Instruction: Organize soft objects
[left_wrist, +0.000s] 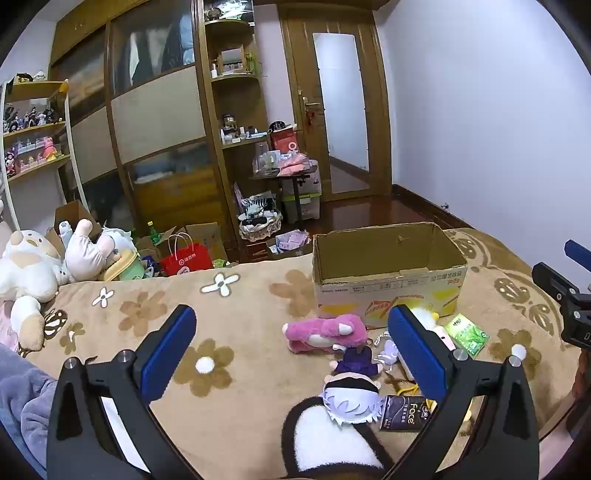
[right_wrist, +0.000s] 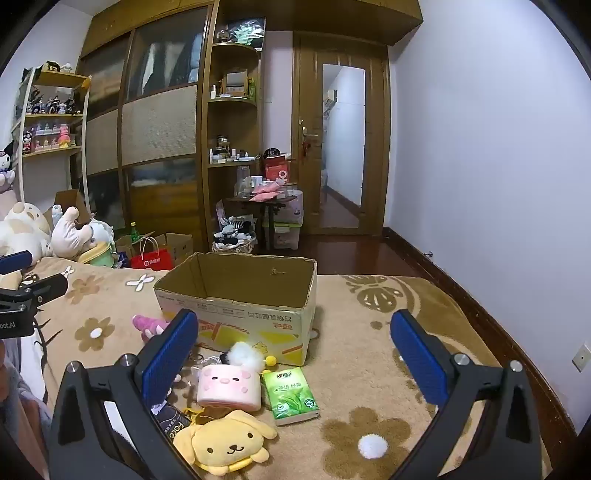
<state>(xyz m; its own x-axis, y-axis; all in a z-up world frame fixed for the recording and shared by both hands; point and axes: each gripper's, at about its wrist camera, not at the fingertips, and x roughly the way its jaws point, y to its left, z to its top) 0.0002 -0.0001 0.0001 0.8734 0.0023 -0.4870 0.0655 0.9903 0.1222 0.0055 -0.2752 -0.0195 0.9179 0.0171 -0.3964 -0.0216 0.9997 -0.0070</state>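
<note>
At the bottom of the right wrist view, the right gripper (right_wrist: 293, 363) hovers with jaws released and nothing between them, probably lined up to choose a first toy. Lower centre lies a flat yellow plush dog pouch (right_wrist: 225, 445), and just above it a squat pink pig-faced plush roll (right_wrist: 228, 387) beside a crinkly green tissue pack (right_wrist: 291, 393).

In the left wrist view, the left gripper (left_wrist: 291, 360) is likewise spread wide and empty over a white-haired plush doll in purple clothes (left_wrist: 352, 393). Above it, mid-frame, lies a fuzzy pink plush toy (left_wrist: 325, 334).

Beyond them, the open, empty cardboard box (right_wrist: 236, 291) sits on the tan flower-patterned bed blanket (right_wrist: 369, 369), presumably the bin for these soft things.
</note>
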